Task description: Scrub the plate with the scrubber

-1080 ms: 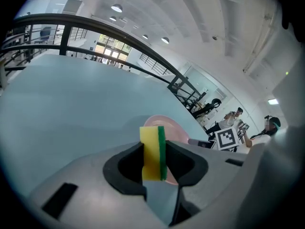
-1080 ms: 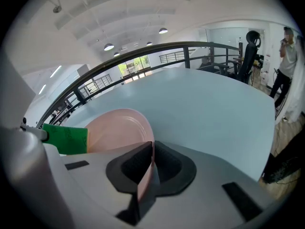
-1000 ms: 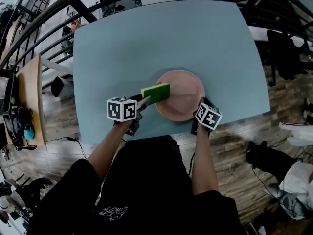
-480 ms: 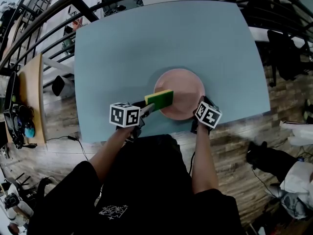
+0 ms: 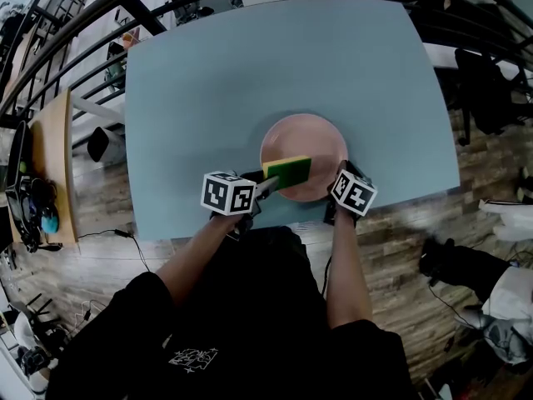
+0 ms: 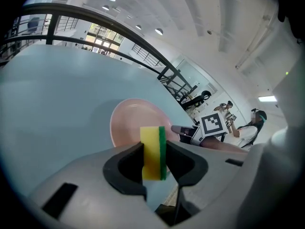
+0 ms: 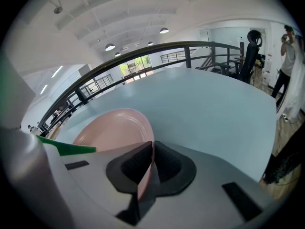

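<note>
Scrubbing | left gripper (image 5: 265,187) fingers pinch scrubber (image 5: 288,172) over plate (image 5: 318,140), lower centre | right gripper (image 5: 341,176) fingers clamp rim (steadying) | next: likely stroke across.

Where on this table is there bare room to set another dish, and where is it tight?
The table is bare across its far half and left side, beyond and left of the plate. A narrower strip lies right of it. Crowded at the near edge: left tool holds the scrubber over the plate, right tool clamps its rim.
</note>
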`<control>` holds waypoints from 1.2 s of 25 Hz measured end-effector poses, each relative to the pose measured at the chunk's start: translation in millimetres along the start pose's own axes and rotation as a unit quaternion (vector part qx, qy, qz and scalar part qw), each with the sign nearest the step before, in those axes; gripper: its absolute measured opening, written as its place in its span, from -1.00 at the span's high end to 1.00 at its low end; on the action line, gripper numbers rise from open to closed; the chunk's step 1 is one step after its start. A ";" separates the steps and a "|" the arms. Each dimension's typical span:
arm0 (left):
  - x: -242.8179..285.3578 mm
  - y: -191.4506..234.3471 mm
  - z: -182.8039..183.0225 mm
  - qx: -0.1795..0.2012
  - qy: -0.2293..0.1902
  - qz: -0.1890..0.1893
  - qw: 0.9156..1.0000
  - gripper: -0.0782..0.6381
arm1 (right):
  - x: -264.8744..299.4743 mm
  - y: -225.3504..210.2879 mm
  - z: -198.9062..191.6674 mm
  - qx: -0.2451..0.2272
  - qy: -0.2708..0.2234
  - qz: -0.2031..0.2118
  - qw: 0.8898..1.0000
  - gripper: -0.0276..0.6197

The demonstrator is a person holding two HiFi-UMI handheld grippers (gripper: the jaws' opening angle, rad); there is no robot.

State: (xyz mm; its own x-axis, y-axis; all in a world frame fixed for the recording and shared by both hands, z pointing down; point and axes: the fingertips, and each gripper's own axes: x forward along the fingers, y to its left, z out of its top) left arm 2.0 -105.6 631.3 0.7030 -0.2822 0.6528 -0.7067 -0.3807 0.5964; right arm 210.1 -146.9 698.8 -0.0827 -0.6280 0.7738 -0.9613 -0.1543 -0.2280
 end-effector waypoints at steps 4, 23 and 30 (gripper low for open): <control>13.0 -8.7 6.1 0.012 0.005 -0.007 1.000 0.41 | 0.3 0.4 0.3 -0.001 0.001 0.000 1.000 0.85; 48.5 -21.9 36.3 -0.009 -0.023 -0.015 1.000 0.41 | 0.7 -0.7 1.4 -0.004 0.002 0.007 1.000 0.85; 48.9 -27.1 47.4 -0.031 -0.051 -0.033 0.998 0.41 | -0.3 -1.3 1.1 -0.003 0.003 0.009 1.000 0.85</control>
State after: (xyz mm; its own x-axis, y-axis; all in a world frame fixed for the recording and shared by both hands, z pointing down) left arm 59.3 -150.9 624.9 0.7501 -0.3487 0.5620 -0.6603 -0.3468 0.6661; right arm 211.7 -147.4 698.2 -0.1019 -0.6253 0.7737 -0.9613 -0.1383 -0.2384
